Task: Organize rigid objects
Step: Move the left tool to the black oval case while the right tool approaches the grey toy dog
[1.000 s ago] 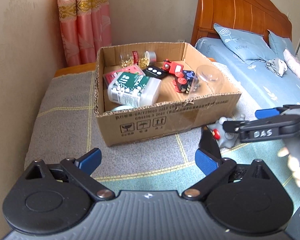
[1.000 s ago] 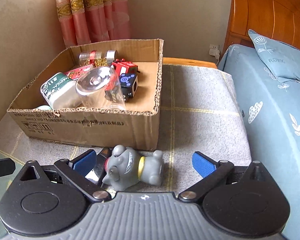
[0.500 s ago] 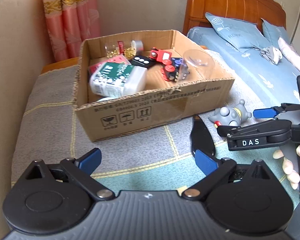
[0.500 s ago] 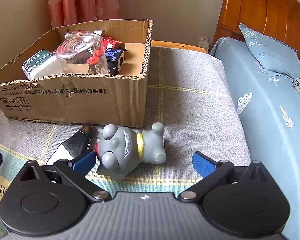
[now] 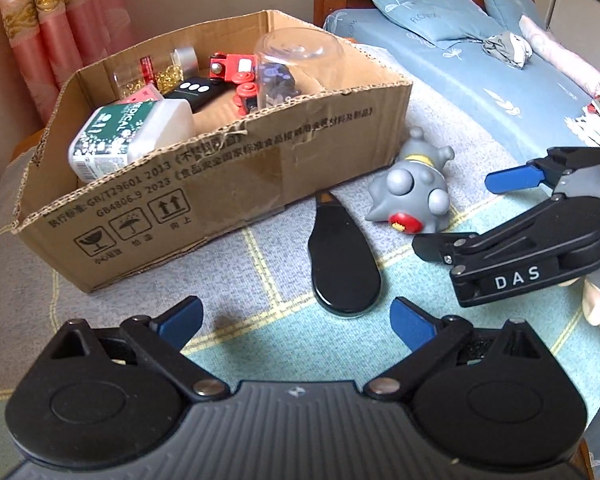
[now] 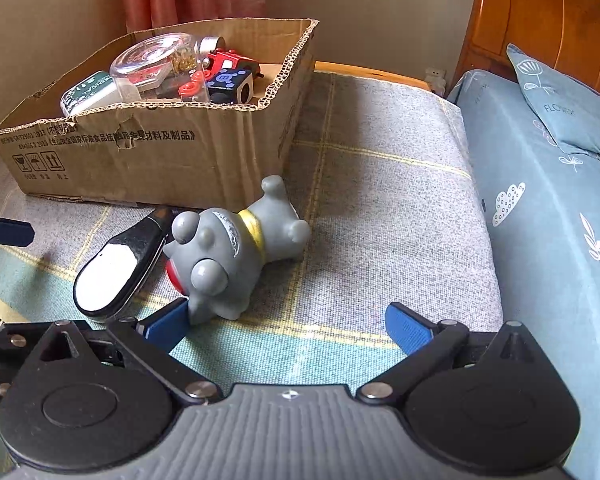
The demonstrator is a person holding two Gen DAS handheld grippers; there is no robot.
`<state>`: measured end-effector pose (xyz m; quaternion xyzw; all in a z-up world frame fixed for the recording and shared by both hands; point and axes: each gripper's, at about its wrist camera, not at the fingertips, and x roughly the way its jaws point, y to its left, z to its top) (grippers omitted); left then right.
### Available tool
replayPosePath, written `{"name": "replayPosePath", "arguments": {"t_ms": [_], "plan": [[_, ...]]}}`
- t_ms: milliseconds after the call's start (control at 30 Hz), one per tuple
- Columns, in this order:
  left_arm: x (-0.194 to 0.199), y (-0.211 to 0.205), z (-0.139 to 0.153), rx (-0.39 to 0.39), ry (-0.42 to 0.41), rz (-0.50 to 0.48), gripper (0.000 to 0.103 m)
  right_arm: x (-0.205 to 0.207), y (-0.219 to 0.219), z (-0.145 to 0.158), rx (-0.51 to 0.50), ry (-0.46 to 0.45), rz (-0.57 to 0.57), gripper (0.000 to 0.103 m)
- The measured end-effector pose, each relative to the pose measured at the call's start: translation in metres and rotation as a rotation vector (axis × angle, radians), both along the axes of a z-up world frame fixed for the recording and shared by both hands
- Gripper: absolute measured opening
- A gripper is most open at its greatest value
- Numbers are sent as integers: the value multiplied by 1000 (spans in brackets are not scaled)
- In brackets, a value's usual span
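Observation:
A grey toy dog with a yellow collar lies on its side on the grey checked cloth, in front of the cardboard box; it also shows in the left wrist view. A flat black oval object lies beside it. My right gripper is open, and its left fingertip is next to the dog's head. My left gripper is open and empty, just short of the black object. The box holds a glass, a white-green container, a red toy and other small items.
A bed with blue sheets and a wooden headboard runs along the right. Pink curtains and a beige wall stand behind the box. The right gripper's body shows at the right of the left wrist view.
Both grippers have moved forward and lower toward the toy dog and the black object. The dog now lies beside my right gripper's left fingertip. Both stay open.

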<state>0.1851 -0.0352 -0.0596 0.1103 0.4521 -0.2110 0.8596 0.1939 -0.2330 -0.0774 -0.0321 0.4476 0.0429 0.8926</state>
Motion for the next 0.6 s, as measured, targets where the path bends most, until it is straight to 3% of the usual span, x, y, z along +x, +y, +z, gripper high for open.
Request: {"name": "replayPosePath", "arguments": {"t_ms": [300,600], "plan": [[6,5,-8,3,-4,42,100,-3,-3,0,2,-19,14,103],[18,51,-8,4,-1,205,100,-4,-3,0,2,-26,10,103]]}}
